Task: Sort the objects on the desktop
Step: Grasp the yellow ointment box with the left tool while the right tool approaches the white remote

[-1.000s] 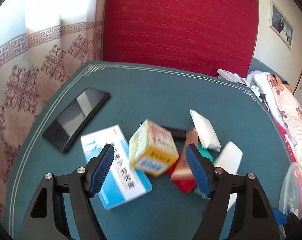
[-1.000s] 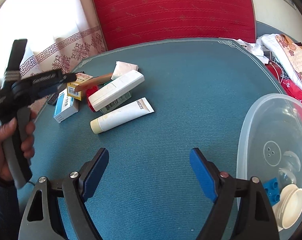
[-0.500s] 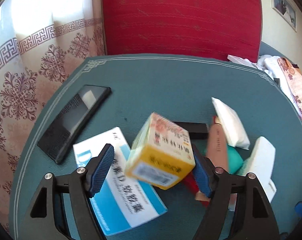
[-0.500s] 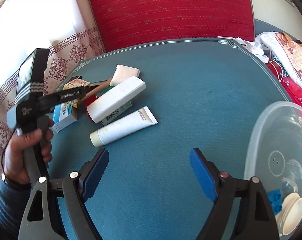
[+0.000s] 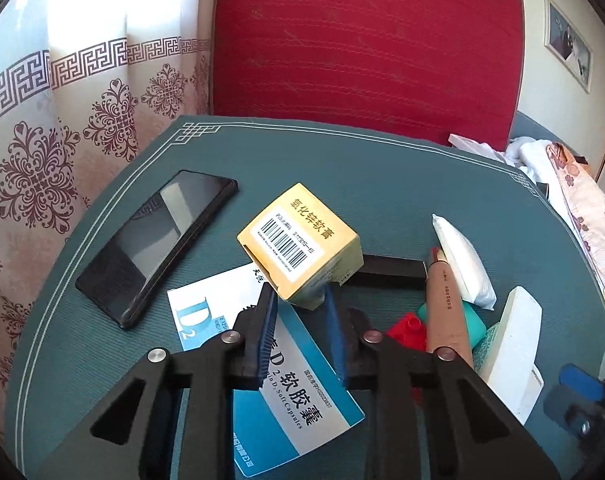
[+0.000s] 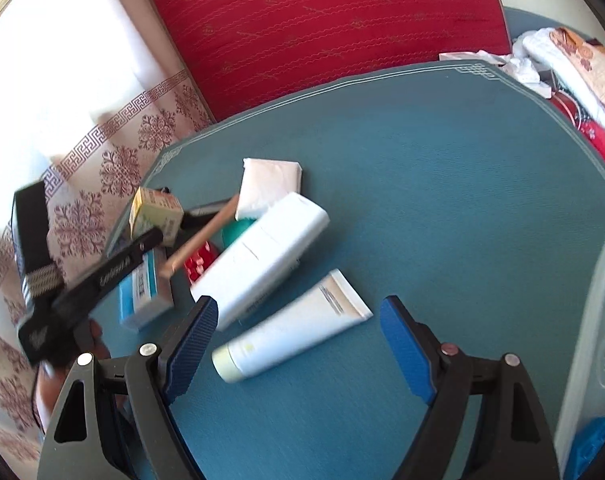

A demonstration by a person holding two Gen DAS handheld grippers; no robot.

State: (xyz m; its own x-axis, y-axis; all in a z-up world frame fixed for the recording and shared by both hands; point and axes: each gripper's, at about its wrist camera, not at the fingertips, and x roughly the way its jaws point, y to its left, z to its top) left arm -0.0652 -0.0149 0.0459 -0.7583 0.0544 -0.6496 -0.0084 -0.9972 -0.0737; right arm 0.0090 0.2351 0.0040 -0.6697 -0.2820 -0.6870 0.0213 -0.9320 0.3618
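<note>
Change since a second ago: we see left gripper, then wide, closing on small yellow cardboard box; right gripper apart, holding nothing.

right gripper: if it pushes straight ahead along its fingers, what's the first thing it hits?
Most likely the white tube, which lies on the mat just ahead of the open right gripper, between its fingertips. Depth is unclear in the fisheye; the white remote lies just behind it.

The phone lies left of the capsule box on the table.
</note>
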